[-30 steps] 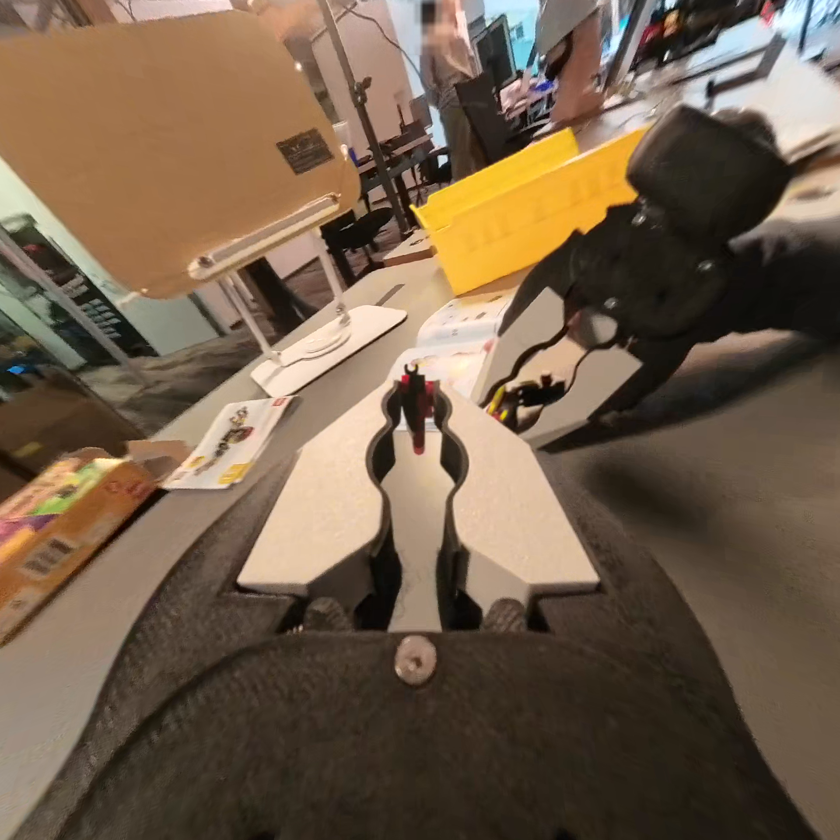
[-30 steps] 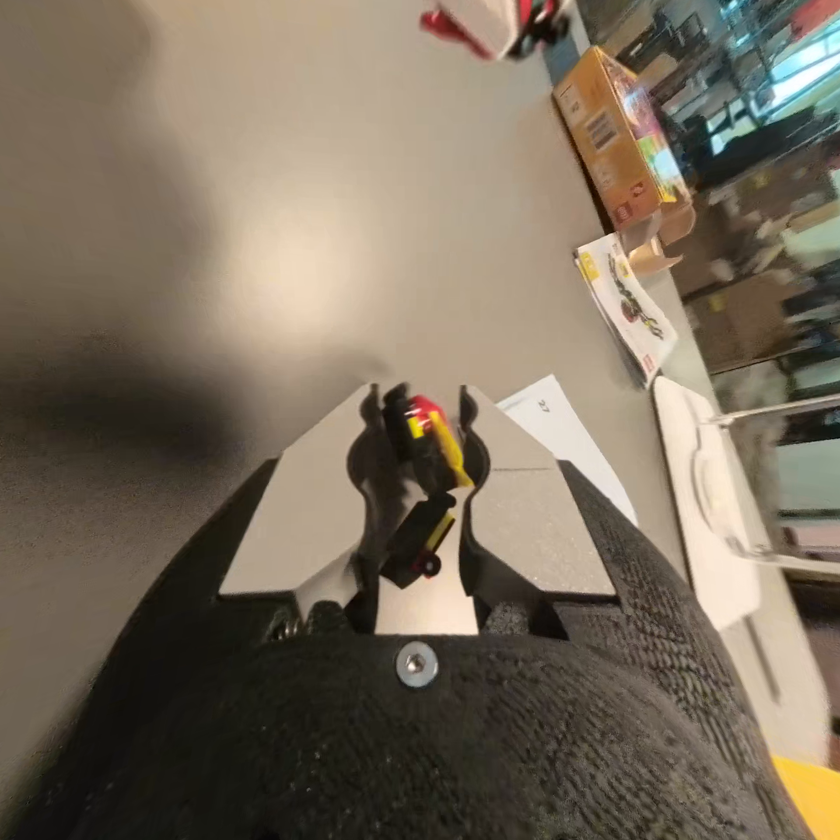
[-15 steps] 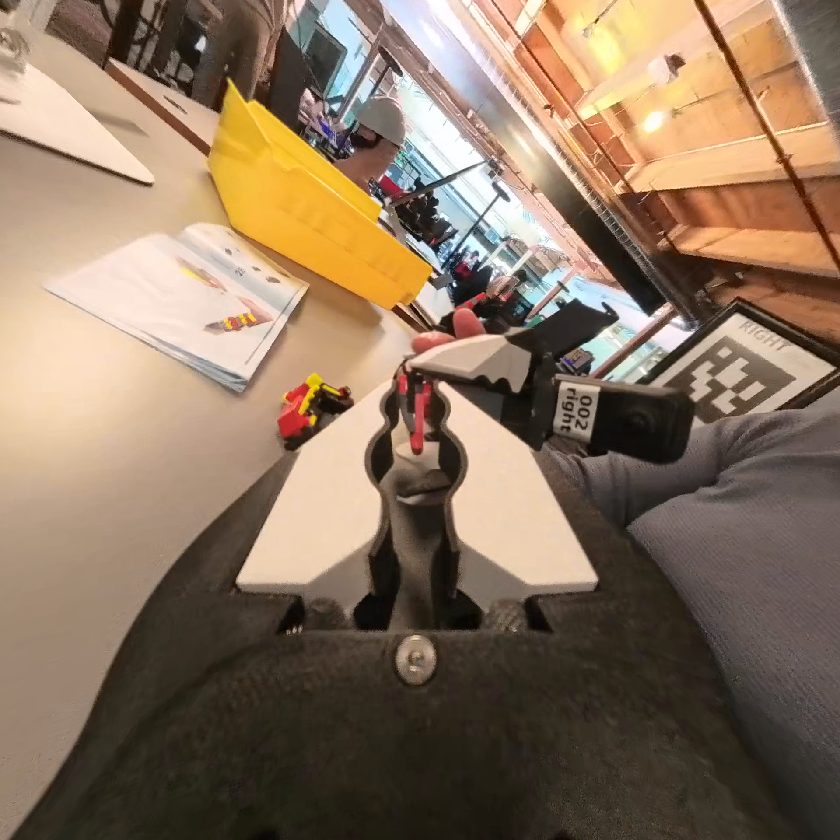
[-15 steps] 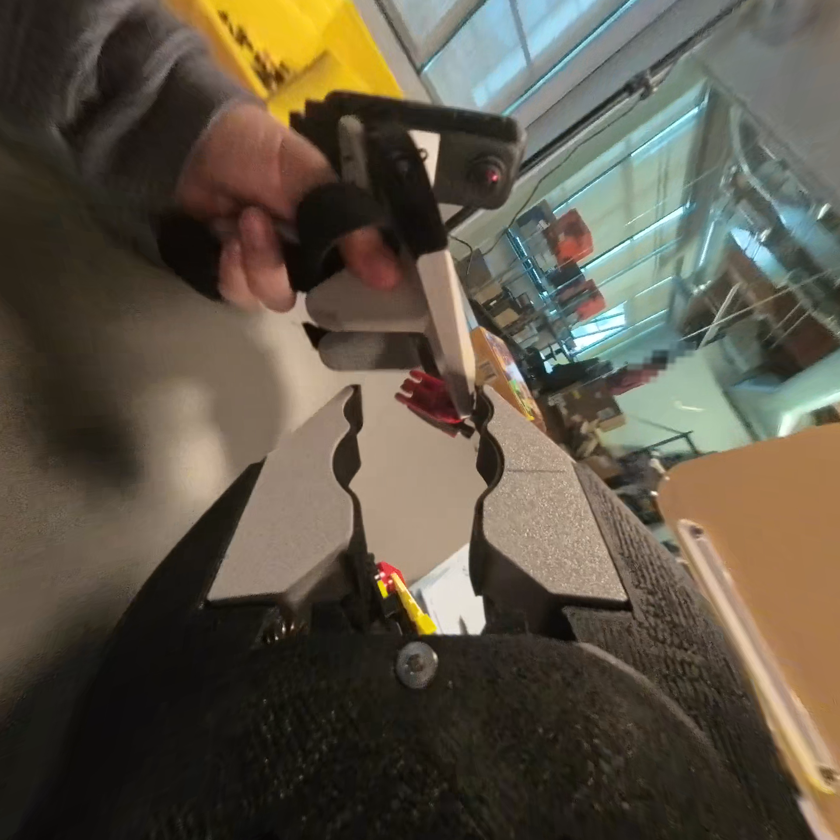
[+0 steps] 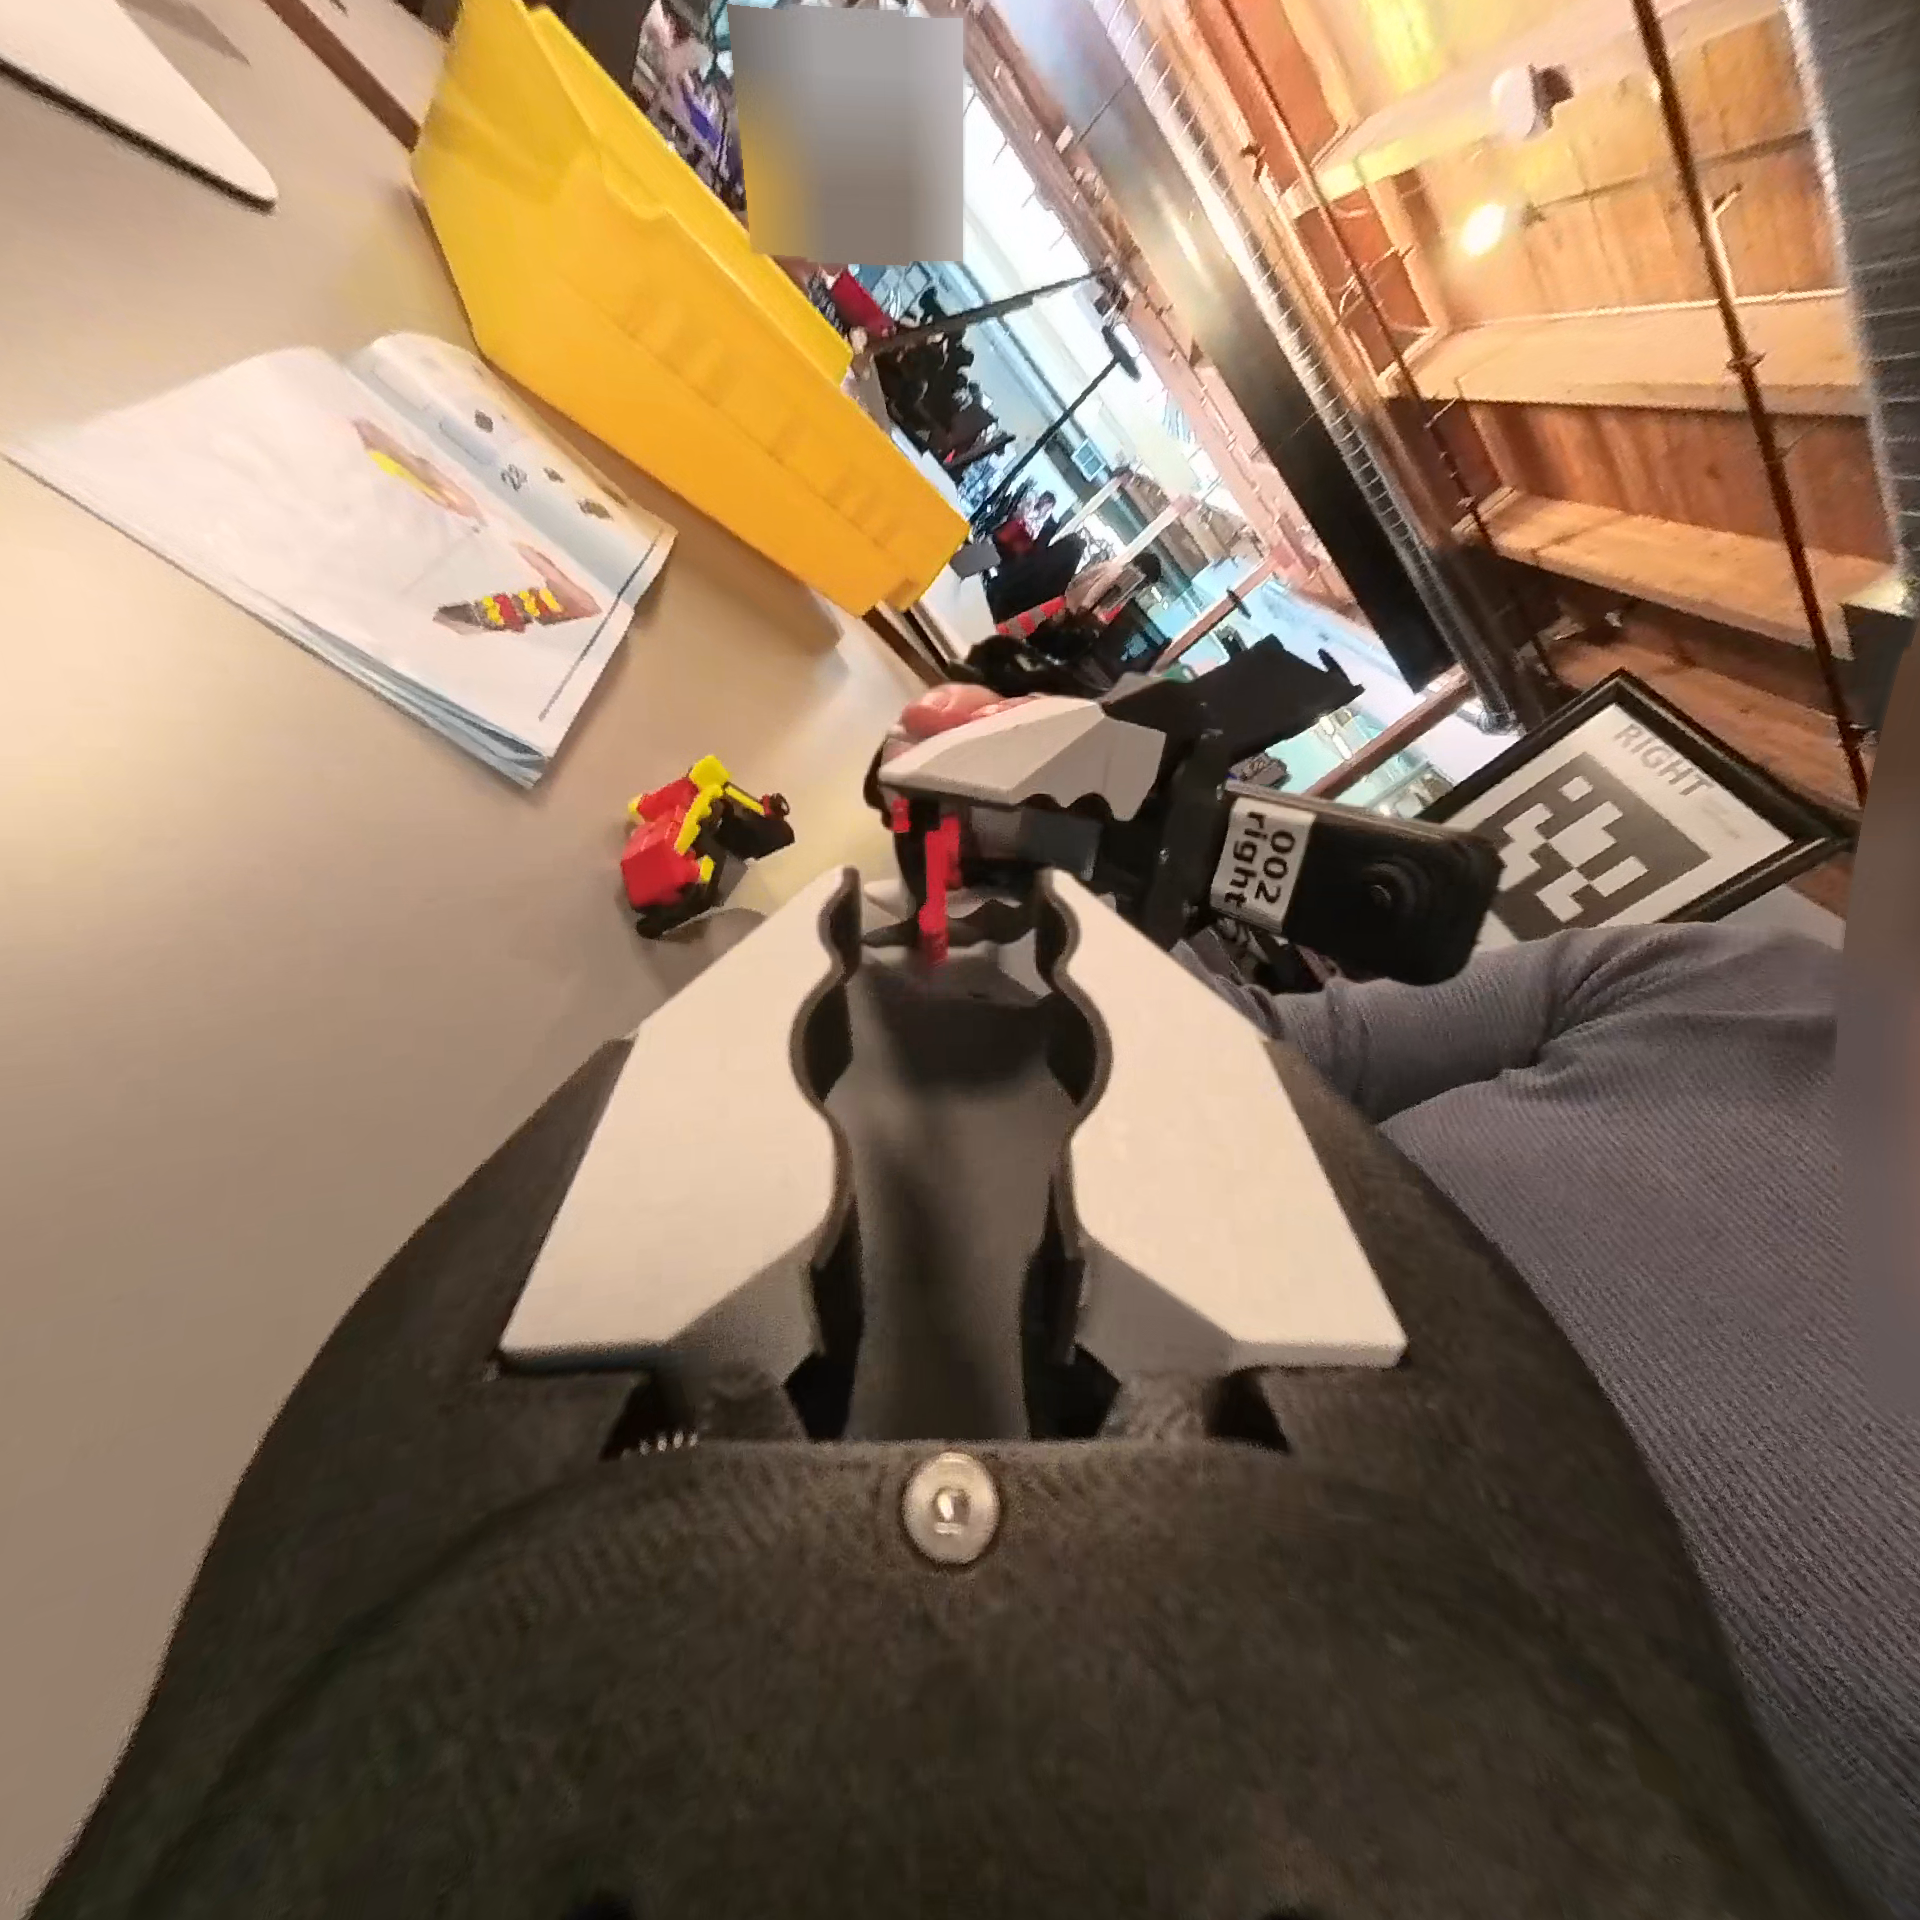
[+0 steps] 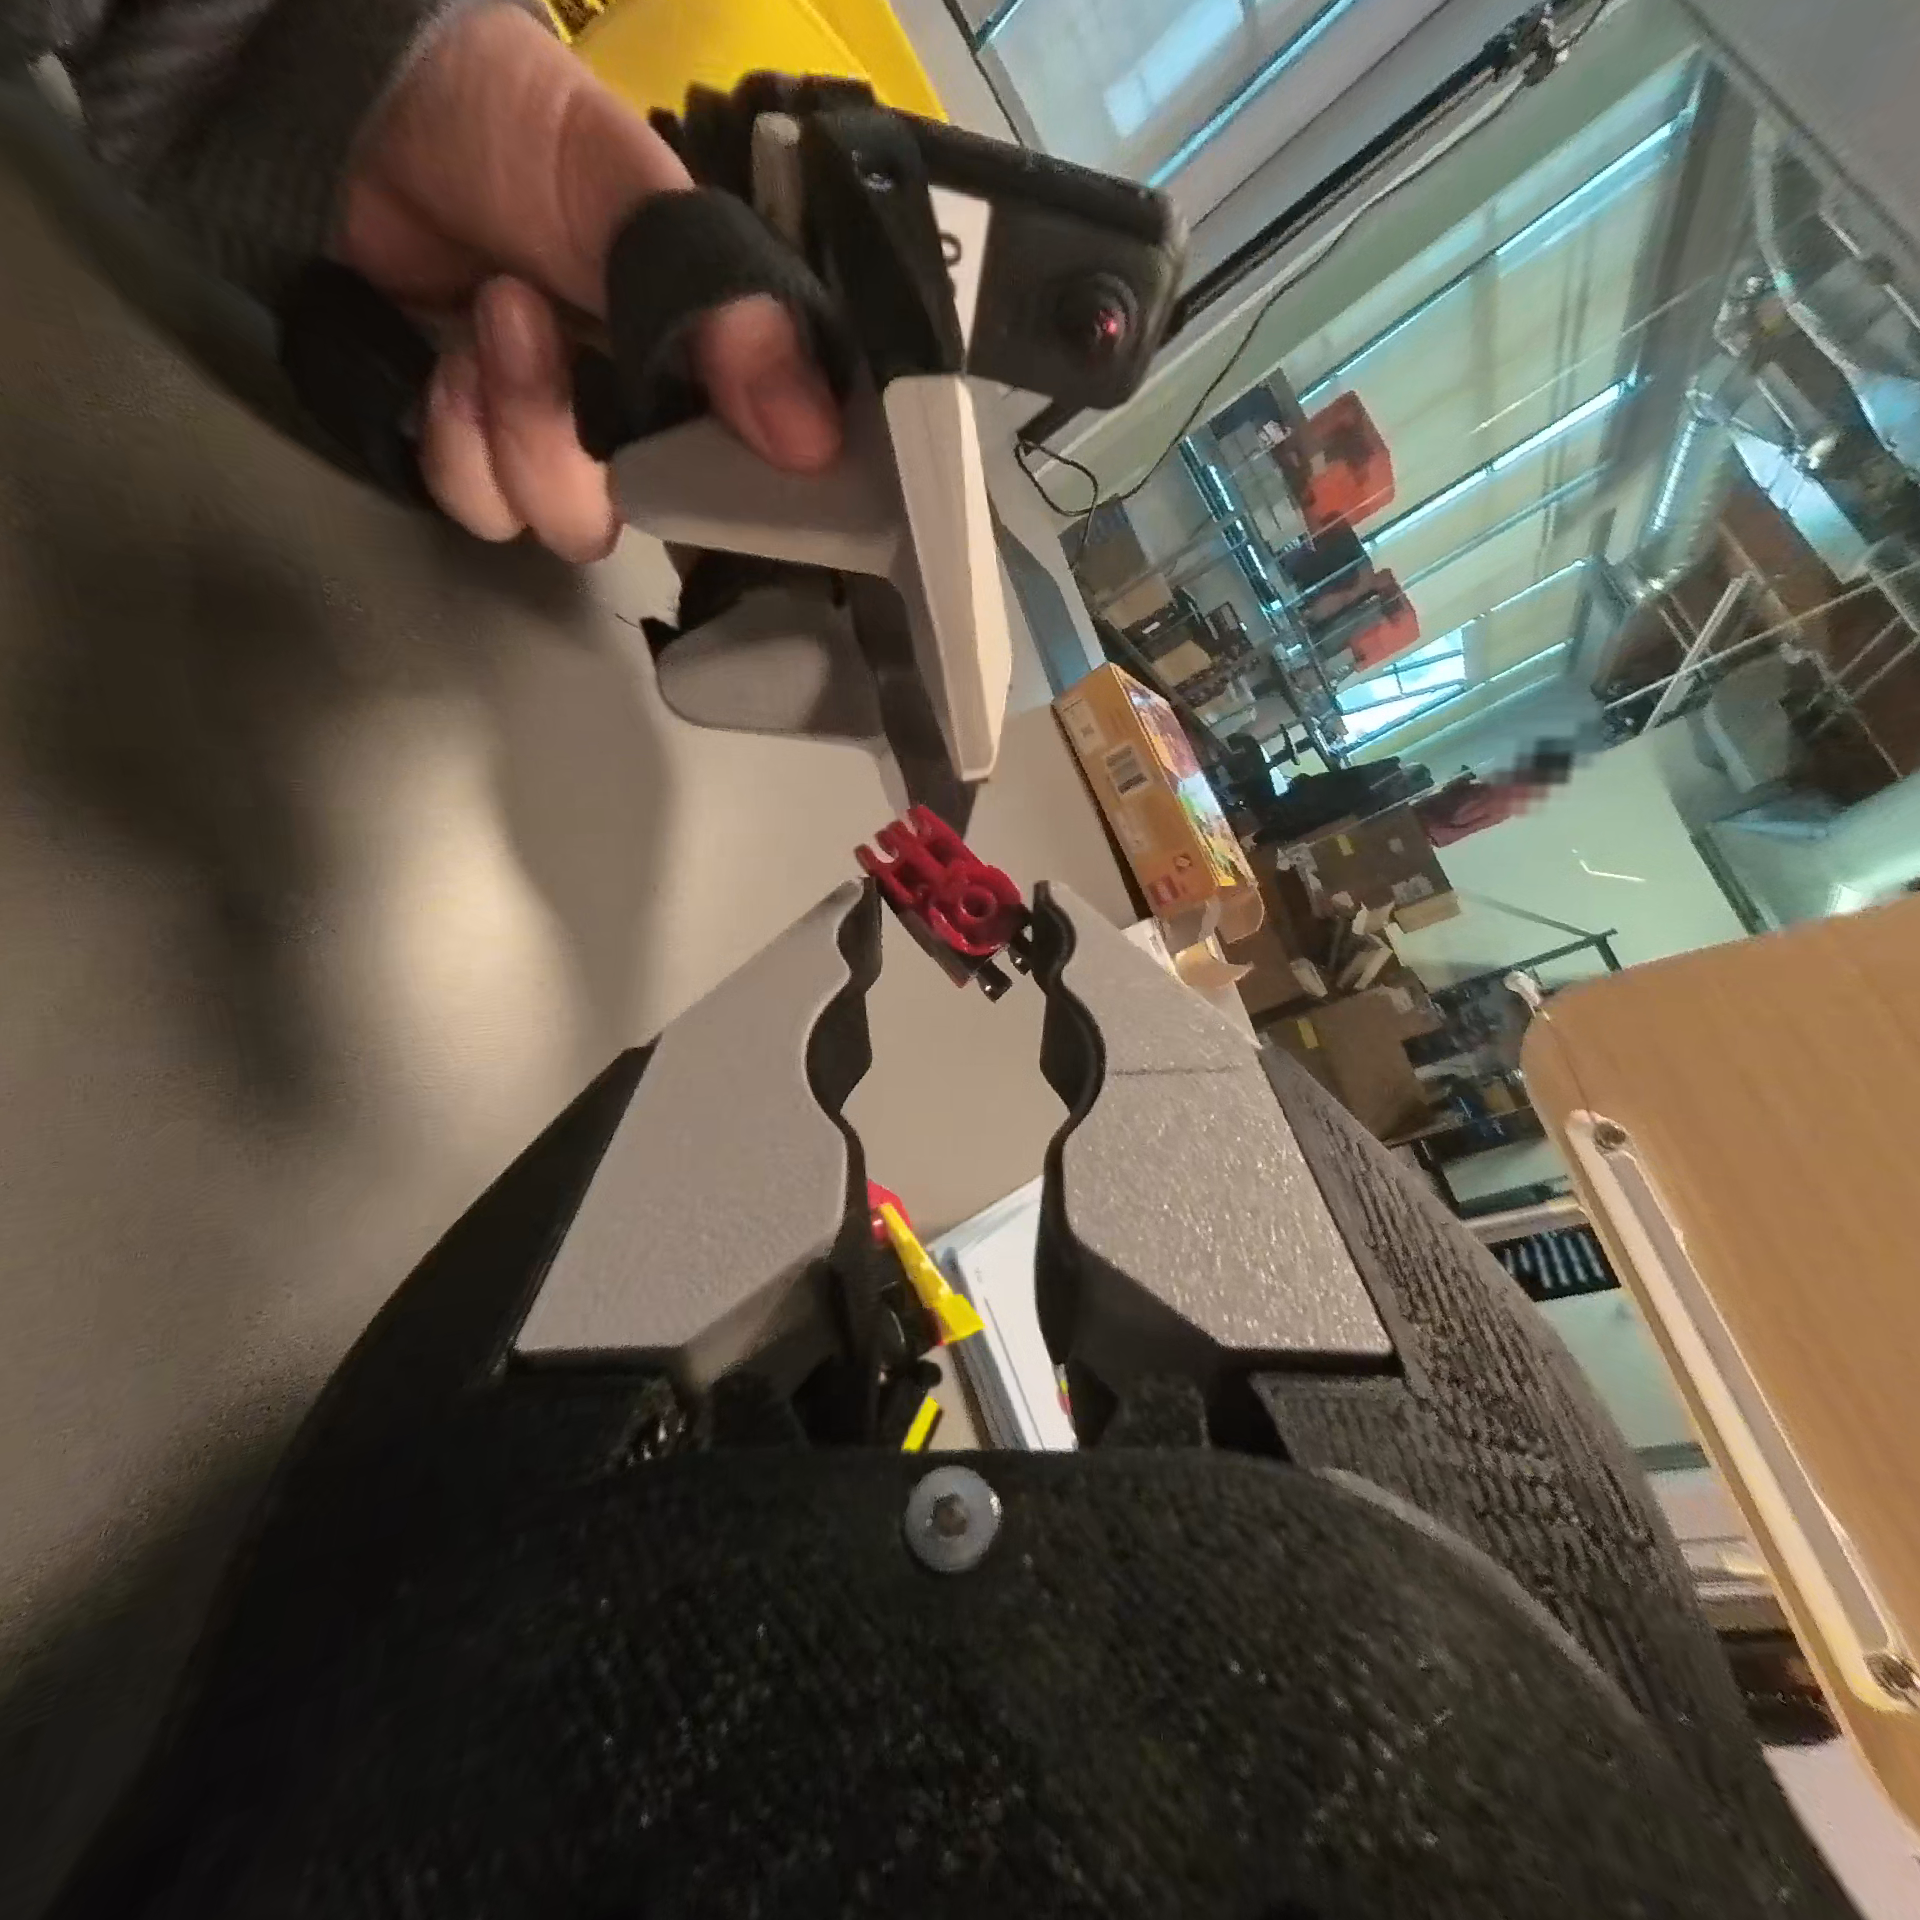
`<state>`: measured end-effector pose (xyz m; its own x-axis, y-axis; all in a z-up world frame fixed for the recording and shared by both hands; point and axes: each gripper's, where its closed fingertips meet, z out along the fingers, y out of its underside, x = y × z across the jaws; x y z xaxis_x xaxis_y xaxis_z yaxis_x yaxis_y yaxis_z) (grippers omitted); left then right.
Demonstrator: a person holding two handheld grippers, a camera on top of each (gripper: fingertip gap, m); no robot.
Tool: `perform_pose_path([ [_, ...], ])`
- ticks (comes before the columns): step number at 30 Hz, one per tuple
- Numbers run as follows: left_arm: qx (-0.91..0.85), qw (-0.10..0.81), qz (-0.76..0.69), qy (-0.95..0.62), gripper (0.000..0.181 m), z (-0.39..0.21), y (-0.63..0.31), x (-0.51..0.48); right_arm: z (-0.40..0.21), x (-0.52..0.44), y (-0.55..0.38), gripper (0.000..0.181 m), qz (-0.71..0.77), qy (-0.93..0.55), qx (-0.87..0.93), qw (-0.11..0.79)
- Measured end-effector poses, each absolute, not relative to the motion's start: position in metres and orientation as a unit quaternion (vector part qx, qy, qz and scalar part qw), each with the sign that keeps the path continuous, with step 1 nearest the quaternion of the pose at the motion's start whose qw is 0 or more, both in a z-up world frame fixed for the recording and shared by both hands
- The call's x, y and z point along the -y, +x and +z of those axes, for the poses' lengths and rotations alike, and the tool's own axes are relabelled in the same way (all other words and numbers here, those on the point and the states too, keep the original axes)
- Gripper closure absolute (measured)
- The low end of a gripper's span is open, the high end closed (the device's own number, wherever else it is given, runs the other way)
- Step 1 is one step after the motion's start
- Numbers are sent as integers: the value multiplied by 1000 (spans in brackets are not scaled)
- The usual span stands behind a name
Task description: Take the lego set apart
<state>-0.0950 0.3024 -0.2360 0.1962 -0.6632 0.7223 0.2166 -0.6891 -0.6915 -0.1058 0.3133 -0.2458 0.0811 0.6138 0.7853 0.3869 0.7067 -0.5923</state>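
A small red lego piece (image 6: pixel 940 883) is pinched between the fingertips of my right gripper (image 6: pixel 951 904). In the left wrist view the same piece (image 5: pixel 935 873) hangs between the right gripper's (image 5: pixel 971 862) two fingers. My left gripper (image 5: pixel 945 899) is open around it, with a gap on each side of the piece. The left gripper also shows in the right wrist view (image 6: pixel 904 727), just above the piece. The rest of the red, yellow and black lego model (image 5: pixel 696 842) lies on the grey table (image 5: pixel 208 935).
An open instruction booklet (image 5: pixel 343 520) and a yellow bin (image 5: pixel 665 270) lie beyond the model. A lego box (image 6: pixel 1143 790) stands at the table's edge. A wooden board (image 6: pixel 1745 1195) is at the right. A person's grey sleeve (image 5: pixel 1558 1091) is close by. Less than 4 cm separates the two grippers' tips.
The right gripper left the lego model on the table, came to the left gripper and shut on the red piece. The left gripper, shut on that piece before, has opened and let it go.
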Motion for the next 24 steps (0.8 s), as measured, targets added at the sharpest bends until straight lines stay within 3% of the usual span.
perform_pose_path([
  [5, -179, 361, -600, -691, 159, -240, -91, -301, -241, -313, -106, 154, 87, -368, 664, 644],
  [7, -188, 367, -589, -695, 175, -242, -88, -301, -241, -313, -106, 154, 84, -367, 665, 645],
  [11, -196, 396, -511, -737, 176, -251, -94, -310, -244, -314, -105, 152, 58, -353, 674, 647],
  [19, -197, 360, -445, -796, 176, -275, -97, -311, -269, -314, -106, 166, -50, -306, 734, 604],
  [24, -215, 372, -426, -796, 176, -276, -101, -312, -271, -314, -106, 168, -12, -350, 734, 581],
])
